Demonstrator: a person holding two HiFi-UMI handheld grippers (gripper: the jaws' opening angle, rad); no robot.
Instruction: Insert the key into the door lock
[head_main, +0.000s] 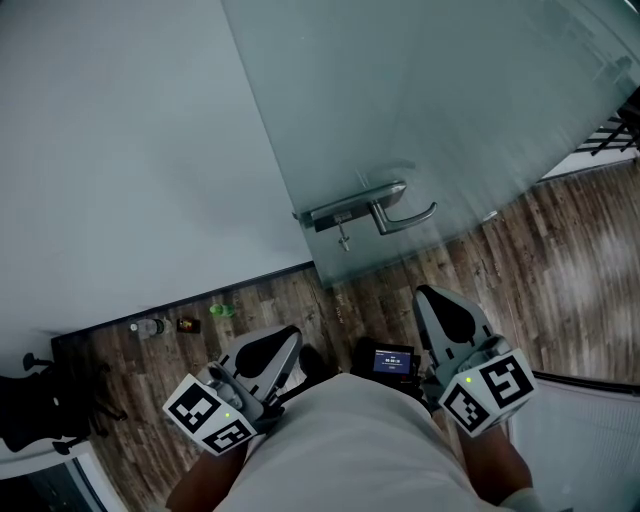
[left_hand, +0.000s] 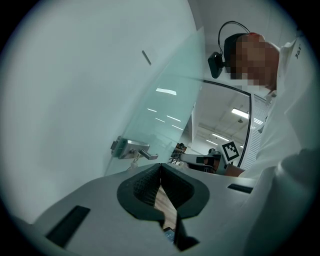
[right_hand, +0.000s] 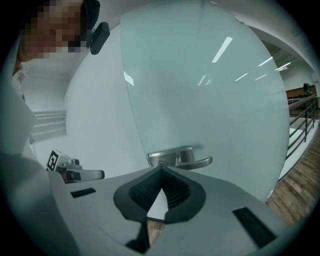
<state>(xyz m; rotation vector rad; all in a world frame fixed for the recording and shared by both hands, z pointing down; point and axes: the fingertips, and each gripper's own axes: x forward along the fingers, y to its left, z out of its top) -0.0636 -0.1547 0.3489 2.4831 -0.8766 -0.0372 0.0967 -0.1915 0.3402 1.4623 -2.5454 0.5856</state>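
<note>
Small silver key (head_main: 343, 240) apparently already hangs in the brushed-metal lock plate (head_main: 335, 212) on the frosted glass door (head_main: 450, 100); left gripper (head_main: 290, 335) and right gripper (head_main: 426, 294), fingers pressed together and empty, sit well short of it, probably because nothing needs carrying

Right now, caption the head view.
Left gripper and right gripper, both shut, face the handle and key on the glass door.

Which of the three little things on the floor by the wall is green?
The green thing is the one nearest the glass door. The dark brown thing sits in the middle, and a clear bottle lies farthest away.
</note>
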